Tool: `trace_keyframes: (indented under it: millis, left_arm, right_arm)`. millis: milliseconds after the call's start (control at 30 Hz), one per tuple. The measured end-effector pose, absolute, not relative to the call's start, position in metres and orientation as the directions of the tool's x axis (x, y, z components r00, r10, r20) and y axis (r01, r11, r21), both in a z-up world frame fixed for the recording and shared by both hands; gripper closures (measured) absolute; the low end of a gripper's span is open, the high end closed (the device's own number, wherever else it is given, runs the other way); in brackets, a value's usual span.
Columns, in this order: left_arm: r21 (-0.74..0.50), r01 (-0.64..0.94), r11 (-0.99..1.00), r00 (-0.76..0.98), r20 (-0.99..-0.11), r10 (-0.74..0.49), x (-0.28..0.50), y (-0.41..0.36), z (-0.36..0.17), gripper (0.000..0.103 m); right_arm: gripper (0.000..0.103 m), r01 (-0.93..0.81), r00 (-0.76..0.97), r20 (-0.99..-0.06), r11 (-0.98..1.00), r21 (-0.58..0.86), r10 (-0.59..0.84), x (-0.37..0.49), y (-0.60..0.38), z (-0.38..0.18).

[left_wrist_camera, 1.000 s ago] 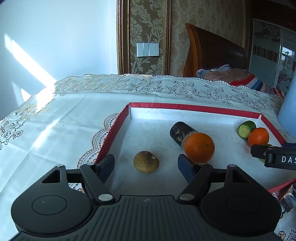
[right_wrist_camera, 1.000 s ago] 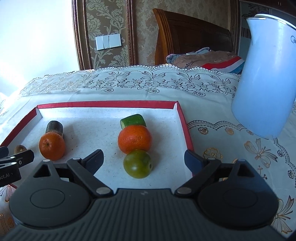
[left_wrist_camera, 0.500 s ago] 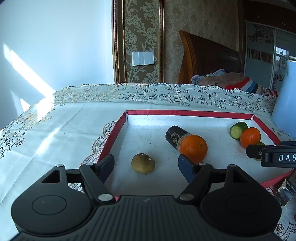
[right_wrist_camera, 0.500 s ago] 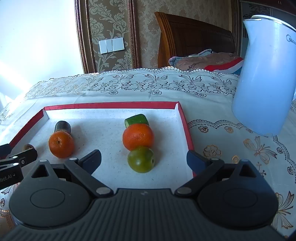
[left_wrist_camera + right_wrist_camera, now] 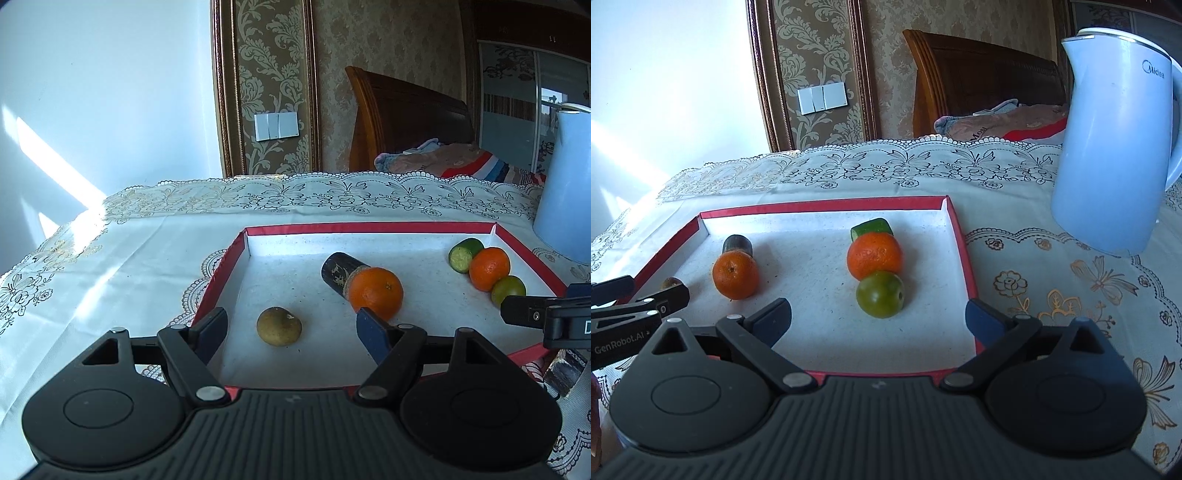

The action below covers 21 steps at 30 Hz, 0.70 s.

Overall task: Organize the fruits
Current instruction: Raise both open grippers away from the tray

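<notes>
- On the tall pale-blue plastic electric kettle (image 5: 1115,147) standing to my right on the lace tablecloth, I read "Midea" printed in dark letters near the top rim.
- On the black plastic body of my left gripper (image 5: 639,295), seen from my right wrist, white letters spell "GenRobot.AI".
- On the pinkish folded cloth (image 5: 990,123) lying by the wooden headboard, dark letters look like "Most"; I cannot be sure.
- On my right gripper (image 5: 532,314), seen from my left wrist, only a white "D" shows at the frame edge.

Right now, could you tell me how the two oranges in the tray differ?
The left orange touches a dark cylinder behind it; the right orange sits between a cucumber piece and a green fruit. The right one looks more flattened. Both lie ungripped in the red-rimmed tray.
</notes>
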<state>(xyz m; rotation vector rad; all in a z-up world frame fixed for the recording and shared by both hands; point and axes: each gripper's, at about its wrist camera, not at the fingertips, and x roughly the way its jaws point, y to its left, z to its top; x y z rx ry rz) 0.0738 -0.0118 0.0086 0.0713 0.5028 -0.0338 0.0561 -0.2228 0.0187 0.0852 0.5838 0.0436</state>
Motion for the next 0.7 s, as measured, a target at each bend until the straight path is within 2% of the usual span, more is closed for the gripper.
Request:
trace_keyframes:
  millis: [167, 367, 467, 700]
  left_arm:
    - [0.052, 0.062, 0.997, 0.883, -0.468, -0.031, 0.065, -0.011, 0.012, 0.026]
    - [-0.037, 0.138, 0.990, 0.871, -0.471, -0.139, 0.044, -0.002, 0.016, 0.026]
    - [-0.068, 0.190, 0.979, 0.858, -0.474, -0.200, 0.036, -0.002, 0.016, 0.021]
    - [-0.061, 0.283, 0.957, 0.824, -0.496, -0.275, 0.025, -0.011, 0.013, 0.021]
  right_arm:
    - [0.002, -0.037, 0.838, -0.539, 0.994, 0.101, 0.086, 0.041, -0.225, 0.018]
    - [0.000, 0.000, 0.867, -0.498, 0.998, 0.065, 0.032, 0.020, -0.228, 0.021]
    - [0.000, 0.018, 0.875, -0.481, 0.990, 0.138, 0.051, 0.013, -0.243, 0.024]
    - [0.000, 0.086, 0.869, -0.495, 0.978, 0.191, 0.021, 0.013, -0.261, 0.021]
